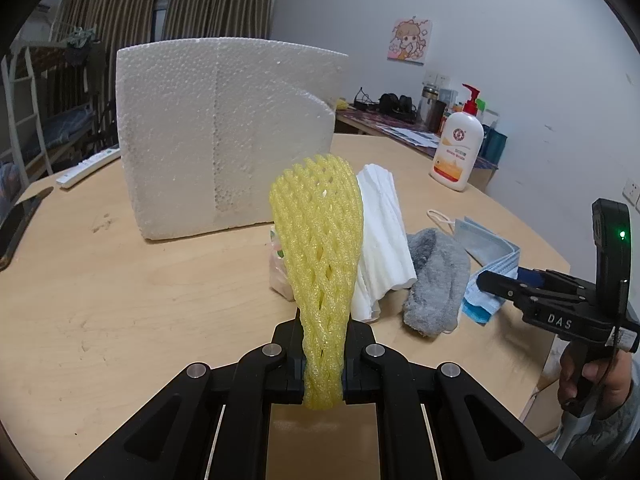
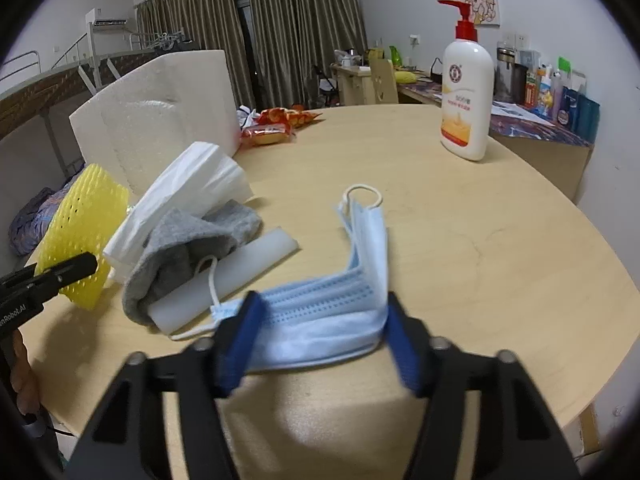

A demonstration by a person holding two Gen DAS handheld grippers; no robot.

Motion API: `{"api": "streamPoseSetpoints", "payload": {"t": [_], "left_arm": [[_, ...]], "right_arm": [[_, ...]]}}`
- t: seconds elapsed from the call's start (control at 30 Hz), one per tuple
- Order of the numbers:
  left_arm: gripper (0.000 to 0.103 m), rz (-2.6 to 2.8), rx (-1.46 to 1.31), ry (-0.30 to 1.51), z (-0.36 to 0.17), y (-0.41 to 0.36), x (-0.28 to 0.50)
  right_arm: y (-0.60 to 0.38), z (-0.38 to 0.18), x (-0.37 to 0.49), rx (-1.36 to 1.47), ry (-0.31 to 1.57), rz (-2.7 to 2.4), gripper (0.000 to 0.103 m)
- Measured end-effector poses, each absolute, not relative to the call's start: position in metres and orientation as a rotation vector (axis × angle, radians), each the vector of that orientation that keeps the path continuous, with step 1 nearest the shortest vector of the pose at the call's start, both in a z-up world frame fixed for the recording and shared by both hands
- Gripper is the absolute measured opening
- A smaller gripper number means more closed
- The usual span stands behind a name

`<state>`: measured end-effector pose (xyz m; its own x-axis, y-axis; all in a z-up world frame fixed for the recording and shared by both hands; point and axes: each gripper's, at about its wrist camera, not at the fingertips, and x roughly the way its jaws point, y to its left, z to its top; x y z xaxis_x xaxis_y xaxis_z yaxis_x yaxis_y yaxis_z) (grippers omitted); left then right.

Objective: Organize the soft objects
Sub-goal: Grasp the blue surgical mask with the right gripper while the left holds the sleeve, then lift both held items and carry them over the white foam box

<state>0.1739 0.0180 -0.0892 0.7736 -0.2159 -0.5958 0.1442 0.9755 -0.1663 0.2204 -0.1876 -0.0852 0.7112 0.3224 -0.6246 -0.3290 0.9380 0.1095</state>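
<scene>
My left gripper (image 1: 323, 320) is shut on the narrow end of a yellow foam net (image 1: 318, 232), which stands upright above the table; the right wrist view has the net (image 2: 84, 224) at far left. My right gripper (image 2: 320, 332) stands open low over the table, with its blue pads (image 2: 244, 336) on either side of a flat stack of blue face masks (image 2: 340, 300). The left wrist view shows that gripper (image 1: 486, 280) over the masks (image 1: 492, 248). Between the net and the masks lie a grey sock (image 2: 192, 236) and folded white foam wrap (image 2: 192, 184).
A big white styrofoam box (image 1: 216, 132) stands behind the pile. A lotion pump bottle (image 2: 466, 96) stands at the far right of the round wooden table (image 1: 120, 300). A remote (image 1: 88, 168) lies at the left. Snack packets (image 2: 276, 124) lie at the back. A white foam strip (image 2: 240, 268) sticks out under the sock.
</scene>
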Motion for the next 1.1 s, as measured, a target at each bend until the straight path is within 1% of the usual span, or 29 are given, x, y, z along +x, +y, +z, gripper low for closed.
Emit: {"api": "streamPoseSetpoints", "payload": {"t": [0.03,0.1,0.2,0.43,0.57,0.67,0.73,0.77,0.97,1.1], "left_arm": [[0.011,-0.192,-0.112,0.655,-0.089,0.018,0.173],[0.011,-0.194,-0.114,0.656,-0.089,0.018,0.173],[0.011,-0.195,-0.116,0.655,-0.089,0.019,0.173],[0.011,-0.188,-0.107,0.642,-0.088,0.018,0.169],[0.011,-0.194,-0.113,0.637,-0.087,0.02,0.167],[0.011,-0.193,-0.113,0.63,-0.087,0.02,0.166],[0.011,-0.192,-0.11,0.622,-0.086,0.02,0.164],[0.011,-0.191,-0.11,0.619,-0.085,0.021,0.163],[0.011,-0.19,-0.123,0.605,-0.08,0.023,0.157],[0.011,-0.189,-0.107,0.582,-0.073,0.021,0.148]], "right_arm": [[-0.189,-0.085,0.22,0.001,0.695,0.365,0.054],[-0.19,-0.084,0.219,-0.001,0.695,0.37,0.046],[-0.191,-0.085,0.217,-0.008,0.686,0.366,0.039],[-0.183,-0.088,0.212,-0.074,0.653,0.381,0.038],[-0.188,-0.091,0.208,-0.047,0.617,0.407,0.033],[-0.192,-0.091,0.21,-0.02,0.609,0.404,0.025],[-0.194,-0.088,0.21,0.001,0.603,0.407,0.022],[-0.194,-0.086,0.208,0.005,0.59,0.41,0.018],[-0.193,-0.066,0.196,0.012,0.518,0.428,0.016],[-0.189,-0.069,0.203,0.01,0.556,0.429,0.014]]}}
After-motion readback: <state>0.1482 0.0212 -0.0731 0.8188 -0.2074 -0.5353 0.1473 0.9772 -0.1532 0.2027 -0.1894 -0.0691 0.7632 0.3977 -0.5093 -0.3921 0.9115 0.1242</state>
